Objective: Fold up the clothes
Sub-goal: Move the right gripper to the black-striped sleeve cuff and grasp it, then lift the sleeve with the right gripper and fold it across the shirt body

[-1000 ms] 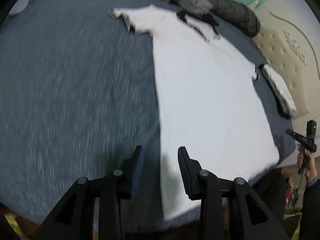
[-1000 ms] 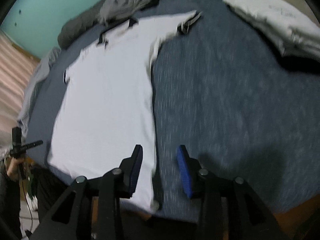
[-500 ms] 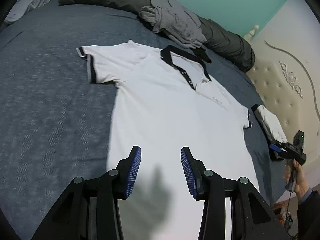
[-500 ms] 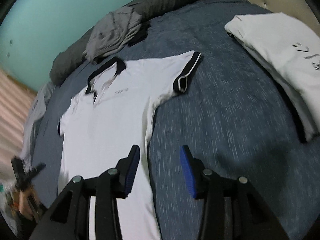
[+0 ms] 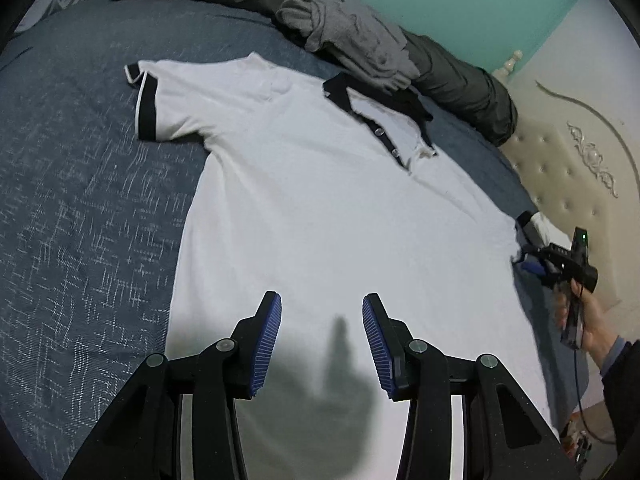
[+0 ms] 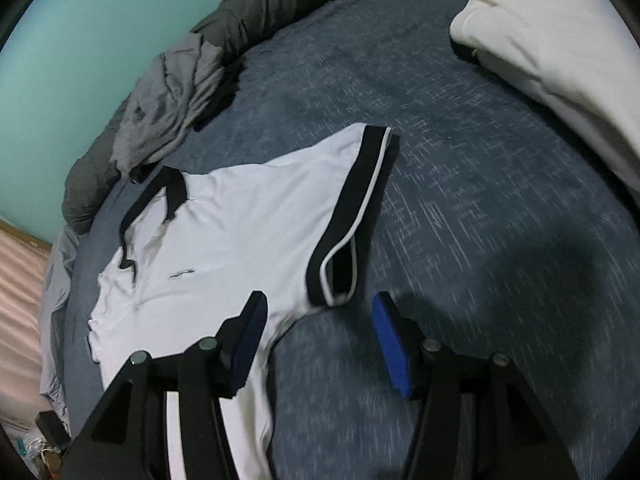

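A white polo shirt point(image 5: 320, 208) with black collar and black sleeve cuffs lies spread flat, front up, on the blue-grey bed point(image 5: 80, 208). My left gripper point(image 5: 322, 340) is open and empty above the shirt's lower body. My right gripper point(image 6: 316, 332) is open and empty, hovering just short of the shirt's sleeve point(image 6: 352, 208), whose black cuff lies between and beyond the fingers. The right gripper also shows in the left wrist view point(image 5: 532, 256) by that sleeve. The shirt body shows in the right wrist view point(image 6: 224, 248).
A folded white garment point(image 6: 560, 60) lies at the bed's right. A crumpled grey garment point(image 5: 352, 40) rests on a long dark bolster point(image 5: 460, 80) along the far edge by the teal wall. A tufted cream headboard point(image 5: 568, 168) stands at right.
Both grippers moved from the shirt's hem end up along it. The left now hangs over the lower body; the right has come close to the sleeve cuff. Both stayed open.
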`<move>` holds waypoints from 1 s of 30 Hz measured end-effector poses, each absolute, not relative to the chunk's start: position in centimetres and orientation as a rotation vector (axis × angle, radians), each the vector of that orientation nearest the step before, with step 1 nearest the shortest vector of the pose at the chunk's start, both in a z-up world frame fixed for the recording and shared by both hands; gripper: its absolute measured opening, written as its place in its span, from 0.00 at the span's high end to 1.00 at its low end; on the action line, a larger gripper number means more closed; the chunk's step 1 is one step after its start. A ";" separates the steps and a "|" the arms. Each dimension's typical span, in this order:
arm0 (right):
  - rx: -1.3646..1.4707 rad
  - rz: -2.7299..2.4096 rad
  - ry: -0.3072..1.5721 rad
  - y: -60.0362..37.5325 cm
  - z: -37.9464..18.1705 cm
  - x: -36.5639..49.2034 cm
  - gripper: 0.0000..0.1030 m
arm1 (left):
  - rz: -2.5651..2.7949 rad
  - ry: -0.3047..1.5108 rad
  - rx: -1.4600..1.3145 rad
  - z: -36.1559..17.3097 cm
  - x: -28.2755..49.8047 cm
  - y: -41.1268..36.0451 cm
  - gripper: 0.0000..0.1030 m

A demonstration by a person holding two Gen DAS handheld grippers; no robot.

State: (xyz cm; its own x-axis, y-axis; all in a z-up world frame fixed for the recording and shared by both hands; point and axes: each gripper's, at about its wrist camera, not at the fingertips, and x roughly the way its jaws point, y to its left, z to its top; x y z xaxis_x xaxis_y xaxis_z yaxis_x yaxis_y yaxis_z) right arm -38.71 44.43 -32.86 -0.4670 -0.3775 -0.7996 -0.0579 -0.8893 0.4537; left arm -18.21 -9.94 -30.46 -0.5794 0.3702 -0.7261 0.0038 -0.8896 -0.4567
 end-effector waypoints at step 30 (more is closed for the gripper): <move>1.441 -2.549 -0.672 46.0 -35.0 -40.2 0.95 | 2.512 -0.646 -1.345 -32.2 -17.7 -10.4 0.55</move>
State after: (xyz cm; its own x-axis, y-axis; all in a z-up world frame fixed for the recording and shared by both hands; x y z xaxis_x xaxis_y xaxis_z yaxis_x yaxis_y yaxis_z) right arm -40.16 46.02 -35.02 -0.5327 -0.3297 -0.7794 -0.0974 -0.8910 0.4435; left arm -17.75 -10.42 -32.16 -0.5572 0.3886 -0.7339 0.0136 -0.8794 -0.4760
